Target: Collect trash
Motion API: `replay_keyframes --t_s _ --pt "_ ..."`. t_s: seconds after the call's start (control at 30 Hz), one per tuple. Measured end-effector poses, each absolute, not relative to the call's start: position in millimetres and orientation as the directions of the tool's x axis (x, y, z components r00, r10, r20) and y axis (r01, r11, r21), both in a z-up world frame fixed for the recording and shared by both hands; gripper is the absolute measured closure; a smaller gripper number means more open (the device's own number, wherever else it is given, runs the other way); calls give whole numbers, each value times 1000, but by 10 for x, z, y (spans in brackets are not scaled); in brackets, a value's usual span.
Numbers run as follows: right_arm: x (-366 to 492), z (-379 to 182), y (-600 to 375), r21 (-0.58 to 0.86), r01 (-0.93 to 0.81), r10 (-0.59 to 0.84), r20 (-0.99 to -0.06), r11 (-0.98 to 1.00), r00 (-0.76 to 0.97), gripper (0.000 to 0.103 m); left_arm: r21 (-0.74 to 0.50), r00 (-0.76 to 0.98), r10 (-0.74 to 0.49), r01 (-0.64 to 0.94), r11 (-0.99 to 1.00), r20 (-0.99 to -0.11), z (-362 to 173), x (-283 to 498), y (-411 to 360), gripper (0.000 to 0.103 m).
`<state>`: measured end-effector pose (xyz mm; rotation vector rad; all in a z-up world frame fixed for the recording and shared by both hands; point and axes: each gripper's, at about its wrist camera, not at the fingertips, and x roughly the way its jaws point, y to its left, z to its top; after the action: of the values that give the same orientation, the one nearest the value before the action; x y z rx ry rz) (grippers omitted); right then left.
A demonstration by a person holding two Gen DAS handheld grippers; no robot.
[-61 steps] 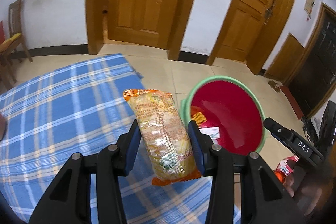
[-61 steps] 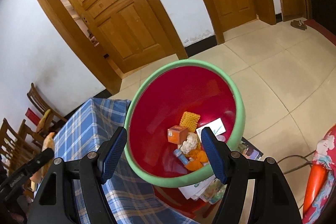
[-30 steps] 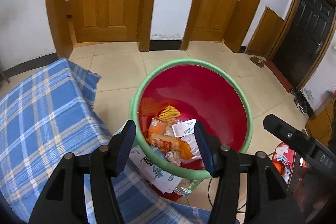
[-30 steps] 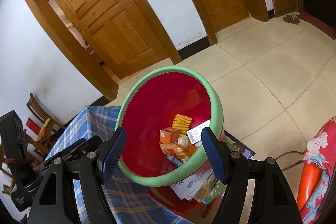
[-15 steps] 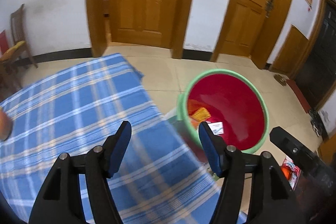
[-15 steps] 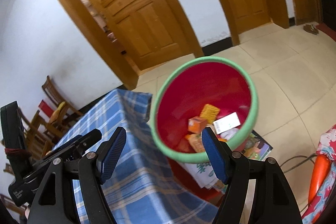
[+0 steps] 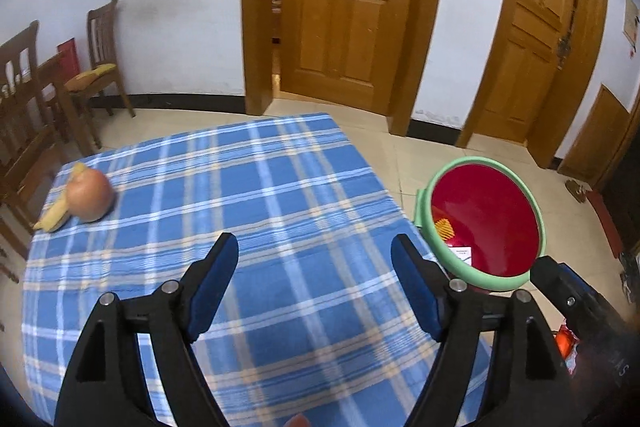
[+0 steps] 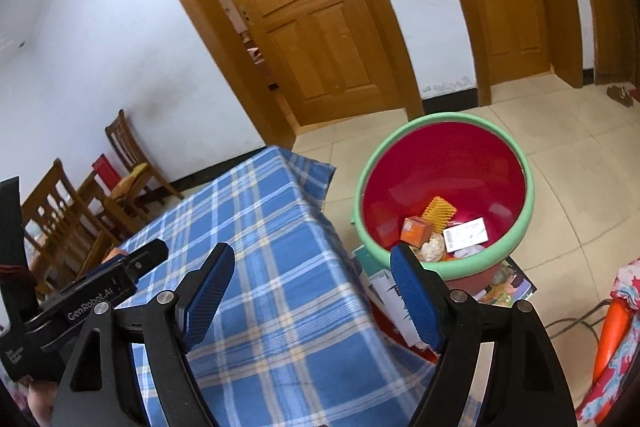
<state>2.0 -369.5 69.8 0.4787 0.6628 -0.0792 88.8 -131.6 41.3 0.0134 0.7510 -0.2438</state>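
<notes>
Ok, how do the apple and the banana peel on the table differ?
The apple is round, reddish and whole; the banana peel is yellow, long and limp. The apple stands tall, the peel lies flat, partly hidden behind it. Both sit at the far left corner of the blue checked tablecloth, touching or nearly so.

A blue plaid cloth [image 7: 280, 211] covers the tabletop. At its far left corner an apple [image 7: 89, 195] rests touching a banana peel [image 7: 60, 211], which lies just behind and beside it. Wooden chairs [image 7: 105, 65] stand along the white wall to the left; one carries a yellow cushion [image 7: 91, 71]. A red panel [image 7: 69, 58] leans near them. Two panelled wooden doors are set in the far wall: the nearer door [image 7: 344, 11] stands slightly ajar, the other door [image 7: 536, 39] is closed. The floor [image 8: 580, 163] is laid with pale tiles. Printed papers [image 8: 506, 285] lie on the floor at the right. A red patterned item [image 8: 616, 347], possibly fabric, sits at the right edge.
</notes>
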Motion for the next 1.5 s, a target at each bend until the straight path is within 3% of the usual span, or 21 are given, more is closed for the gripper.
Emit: replay_keyframes --t_s 0.23,1.5 --pt "-74 757 -3485 374 193 79 -601 907 795 17 -73 727 -185 182 980 -661 493 704 -1082 23" --pt "-269 808 -3113 341 140 97 -594 930 799 17 -91 759 -168 142 986 -630 556 385 -729 23"
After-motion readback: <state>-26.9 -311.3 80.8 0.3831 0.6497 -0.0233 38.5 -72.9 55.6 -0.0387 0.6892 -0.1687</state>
